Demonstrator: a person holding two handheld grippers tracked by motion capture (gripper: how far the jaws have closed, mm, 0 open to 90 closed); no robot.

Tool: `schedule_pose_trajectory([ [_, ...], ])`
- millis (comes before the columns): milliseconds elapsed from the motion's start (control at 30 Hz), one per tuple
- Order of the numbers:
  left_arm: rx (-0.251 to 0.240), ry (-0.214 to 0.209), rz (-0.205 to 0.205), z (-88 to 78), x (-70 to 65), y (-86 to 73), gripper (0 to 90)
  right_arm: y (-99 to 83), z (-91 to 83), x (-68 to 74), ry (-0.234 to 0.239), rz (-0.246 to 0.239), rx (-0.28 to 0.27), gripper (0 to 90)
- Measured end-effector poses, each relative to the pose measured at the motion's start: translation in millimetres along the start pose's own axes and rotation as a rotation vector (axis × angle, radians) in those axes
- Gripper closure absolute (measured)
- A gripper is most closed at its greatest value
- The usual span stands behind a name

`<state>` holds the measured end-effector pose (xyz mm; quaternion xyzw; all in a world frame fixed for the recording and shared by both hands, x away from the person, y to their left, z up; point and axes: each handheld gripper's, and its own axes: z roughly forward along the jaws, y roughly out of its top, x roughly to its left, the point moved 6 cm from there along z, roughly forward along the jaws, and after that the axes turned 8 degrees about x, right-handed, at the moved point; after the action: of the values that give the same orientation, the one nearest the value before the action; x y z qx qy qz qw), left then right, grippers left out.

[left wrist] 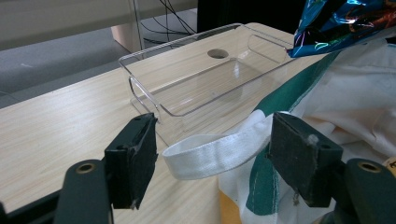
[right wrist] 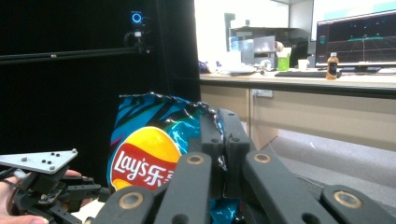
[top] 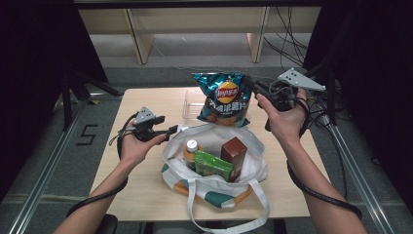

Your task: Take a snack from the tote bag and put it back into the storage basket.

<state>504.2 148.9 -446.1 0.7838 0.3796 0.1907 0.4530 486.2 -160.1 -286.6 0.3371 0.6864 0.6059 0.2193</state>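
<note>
Chip bag (top: 223,99) upright, long axis vertical, pinched by right claw (top: 249,83).

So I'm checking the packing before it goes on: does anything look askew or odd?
Nothing spilled or damaged. The chip bag hangs tilted from the right gripper, pinched at its top corner above the tote bag, not yet packed.

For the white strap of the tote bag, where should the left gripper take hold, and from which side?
Grip the white strap at its flat loop lying on the table, coming level from the bag's left side. The left gripper already has its open jaws either side of that loop.
</note>
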Motion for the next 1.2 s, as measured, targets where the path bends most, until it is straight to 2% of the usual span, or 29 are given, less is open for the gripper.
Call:
schedule_pose_trajectory([
  [67, 0.001, 0.002, -0.004, -0.1, 0.5, -0.3, 31.2, 2.0, 1.1, -0.8, -0.002, -0.014, -0.013, 90.0],
  [400, 0.000, 0.003, -0.001, -0.9, 1.2, 0.3, 31.2, 7.2, 3.6, -0.6, -0.007, -0.011, -0.013, 90.0],
  [433, -0.001, 0.005, -0.006, -1.0, 1.3, 0.3, 31.3, 7.8, 4.8, -1.8, -0.014, -0.022, -0.025, 90.0],
  [733, -0.012, 0.009, -0.017, -1.8, 2.3, 1.1, 31.0, 7.1, 9.1, -5.6, -0.023, -0.002, -0.016, 90.0],
  [767, -0.012, 0.010, -0.015, -1.9, 2.5, 1.1, 31.0, 7.2, 9.7, -6.8, -0.026, -0.013, -0.020, 90.0],
  [900, -0.011, 0.010, -0.017, -1.3, 3.2, 0.5, 31.0, 4.8, 11.3, -9.1, -0.039, -0.006, -0.006, 90.0],
  [1200, -0.014, 0.014, -0.023, -2.0, 4.9, 0.7, 30.8, 6.0, 17.8, -13.4, -0.055, -0.006, -0.016, 90.0],
])
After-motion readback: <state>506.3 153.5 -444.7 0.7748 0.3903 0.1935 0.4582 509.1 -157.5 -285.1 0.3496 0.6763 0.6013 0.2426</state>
